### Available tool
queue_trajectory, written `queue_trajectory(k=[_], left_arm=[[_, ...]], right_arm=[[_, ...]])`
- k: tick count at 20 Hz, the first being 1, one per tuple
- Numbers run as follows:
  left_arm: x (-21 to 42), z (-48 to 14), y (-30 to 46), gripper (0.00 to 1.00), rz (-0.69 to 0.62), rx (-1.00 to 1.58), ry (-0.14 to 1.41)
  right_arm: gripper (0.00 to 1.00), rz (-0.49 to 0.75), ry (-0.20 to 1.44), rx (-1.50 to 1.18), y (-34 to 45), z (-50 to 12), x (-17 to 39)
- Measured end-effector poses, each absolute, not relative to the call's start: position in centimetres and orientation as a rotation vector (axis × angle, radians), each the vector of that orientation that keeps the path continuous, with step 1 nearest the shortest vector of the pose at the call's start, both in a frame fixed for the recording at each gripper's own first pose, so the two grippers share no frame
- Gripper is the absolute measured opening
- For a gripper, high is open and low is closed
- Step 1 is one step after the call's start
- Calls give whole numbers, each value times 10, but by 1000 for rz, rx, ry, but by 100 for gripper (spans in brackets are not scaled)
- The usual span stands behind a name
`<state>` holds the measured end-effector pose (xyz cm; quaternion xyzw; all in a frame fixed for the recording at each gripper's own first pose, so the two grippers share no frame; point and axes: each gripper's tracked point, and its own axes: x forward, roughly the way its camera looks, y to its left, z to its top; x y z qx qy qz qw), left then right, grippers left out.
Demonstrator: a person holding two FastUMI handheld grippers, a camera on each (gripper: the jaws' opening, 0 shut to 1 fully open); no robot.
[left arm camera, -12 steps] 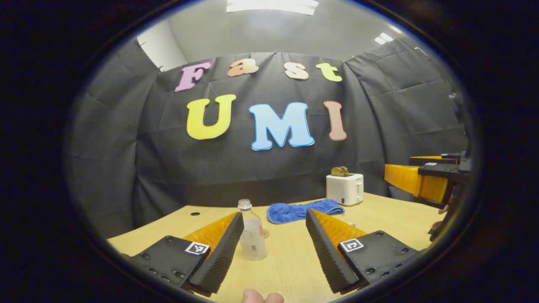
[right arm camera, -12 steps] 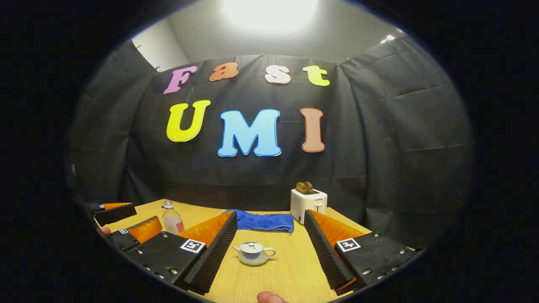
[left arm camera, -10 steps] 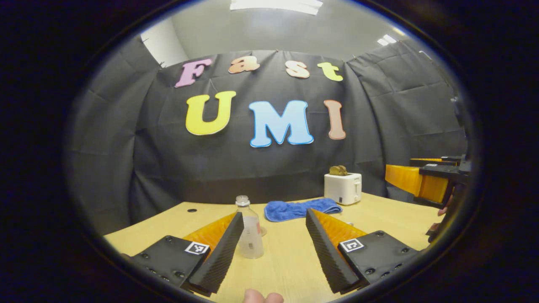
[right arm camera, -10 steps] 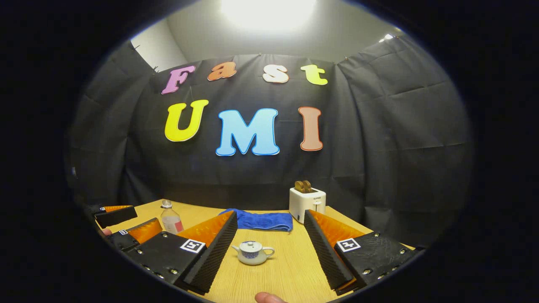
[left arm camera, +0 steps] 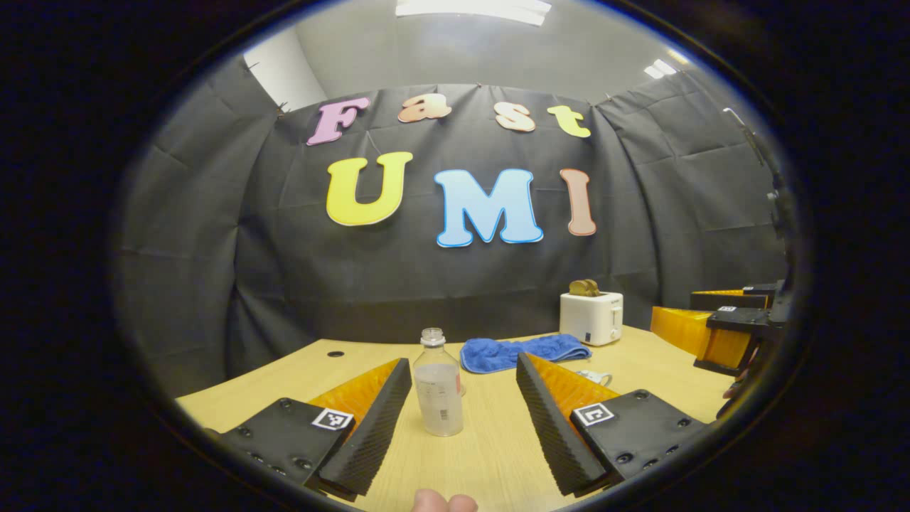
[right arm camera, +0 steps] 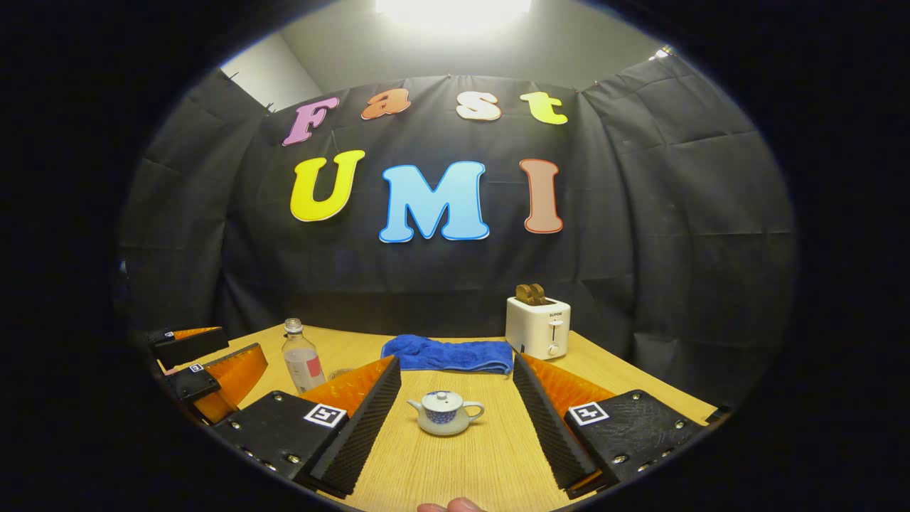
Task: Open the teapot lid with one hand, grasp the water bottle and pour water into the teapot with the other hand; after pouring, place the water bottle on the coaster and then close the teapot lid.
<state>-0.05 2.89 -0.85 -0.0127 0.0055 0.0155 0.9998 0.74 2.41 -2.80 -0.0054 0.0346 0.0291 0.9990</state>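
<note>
Wooden surface [left arm camera: 490,448], capless water bottle [left arm camera: 439,392] before spread-wide left tongs [left arm camera: 463,380], lidded teapot [right arm camera: 446,412] between gaping right tongs [right arm camera: 455,377]

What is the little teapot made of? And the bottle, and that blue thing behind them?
The teapot looks like glazed ceramic: white, smooth, slightly shiny, with a blue pattern. The bottle looks like clear plastic, since you can see through it, and it has no cap. The blue cloth seems to be soft, fluffy towel fabric, lying rumpled on the wood-look table.
</note>
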Motion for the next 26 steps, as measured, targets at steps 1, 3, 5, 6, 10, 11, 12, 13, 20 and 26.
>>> queue_trajectory(k=[1,3,5,6,10,11,12,13,20,26], left_arm=[[0,-12,27,100,24,-30,18],[-1,-17,31,100,30,-26,30],[-2,-13,35,100,36,-16,26],[-2,-8,41,100,51,-10,16],[0,-5,45,100,58,-2,12],[-1,-7,45,100,53,-7,17],[-1,-8,43,100,46,-7,20],[-2,-9,45,100,49,-1,22],[0,-13,54,100,67,-20,36],[3,-15,64,100,81,-27,41]], right_arm=[[98,55,64,-18,23,-26,7],[98,52,54,-15,25,-24,7],[98,52,51,-16,27,-23,6],[98,53,47,-15,27,-22,6],[98,62,60,-9,32,-29,8],[98,72,71,-5,35,-33,9],[98,74,79,-2,36,-35,9],[98,73,83,-2,35,-36,10],[98,79,125,-23,46,-52,33],[98,71,182,-36,50,-81,61]])
